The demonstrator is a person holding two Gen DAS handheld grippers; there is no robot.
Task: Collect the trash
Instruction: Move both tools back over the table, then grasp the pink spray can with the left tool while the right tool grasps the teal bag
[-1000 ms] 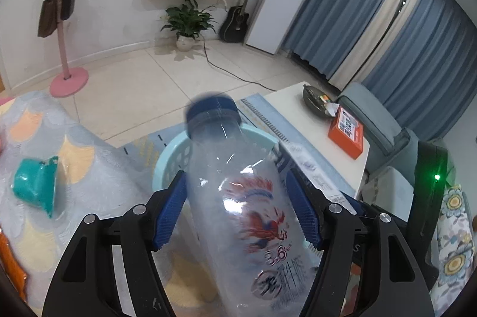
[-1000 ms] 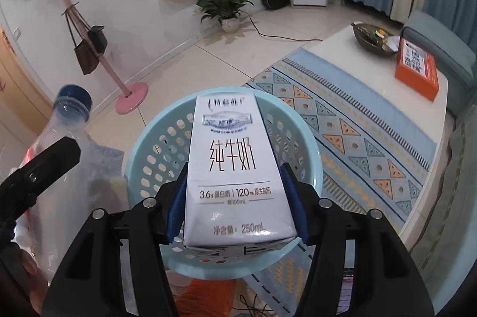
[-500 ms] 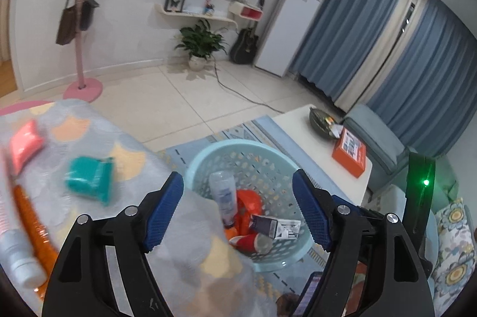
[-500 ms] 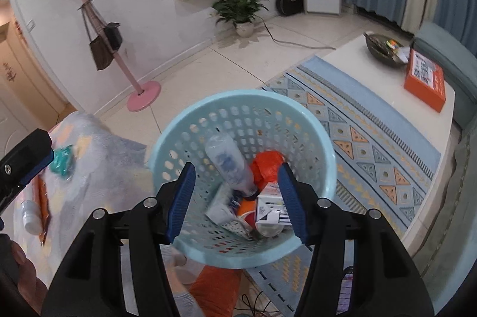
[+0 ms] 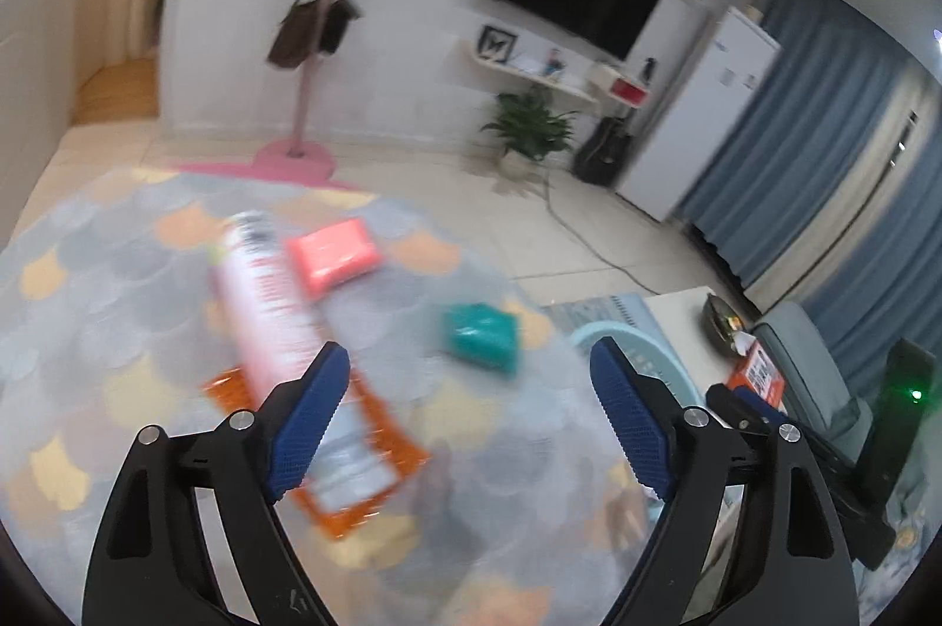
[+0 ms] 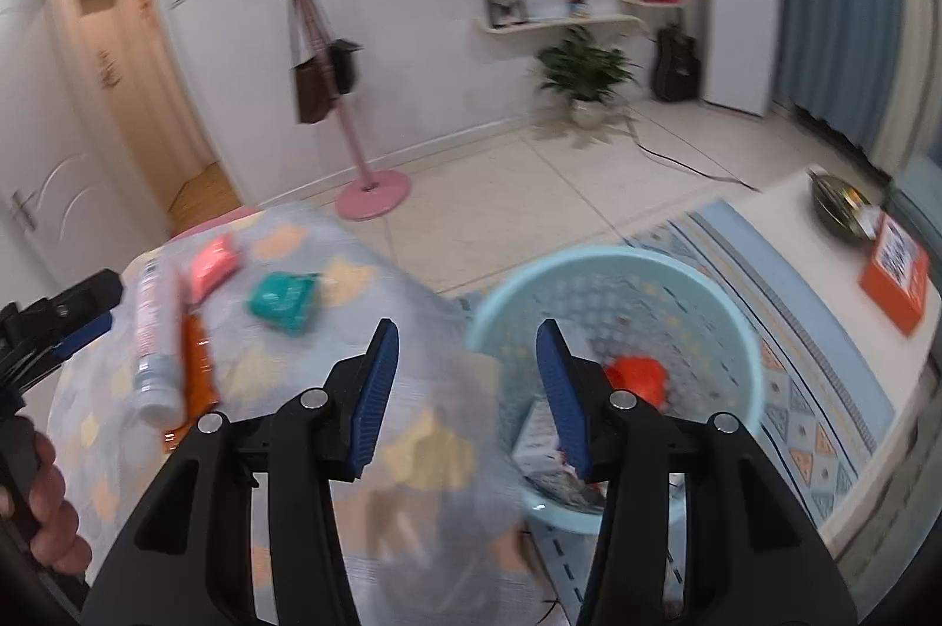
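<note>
Left gripper (image 5: pixel 471 384) empty, fingers wide, hovering over the counter (image 5: pixel 118 284) with its scalloped cloth. Between and beyond the fingers, blurred trash: white tube (image 5: pixel 265 296) at 11 o'clock, lying partly over an orange packet (image 5: pixel 377 455) that reaches under the left finger; pink pack (image 5: pixel 332 255) touching or just beside the tube's far end, cannot tell which; teal pack (image 5: pixel 480 337) at 12 o'clock, apart from the rest. Basket (image 5: pixel 612 331) rim peeking past the counter edge at 1 o'clock. Right gripper (image 6: pixel 465 384) also empty, fingers moderately apart, straddling the counter edge and the basket (image 6: pixel 730 325). Inside the basket, something orange-red (image 6: pixel 639 376) and a carton (image 6: pixel 539 440), partly hidden by the right finger. From this side, tube (image 6: pixel 154 331), orange packet (image 6: pixel 197 367), pink pack (image 6: pixel 215 264) and teal pack (image 6: pixel 282 299) at 10 to 11 o'clock on the counter (image 6: pixel 329 284).
</note>
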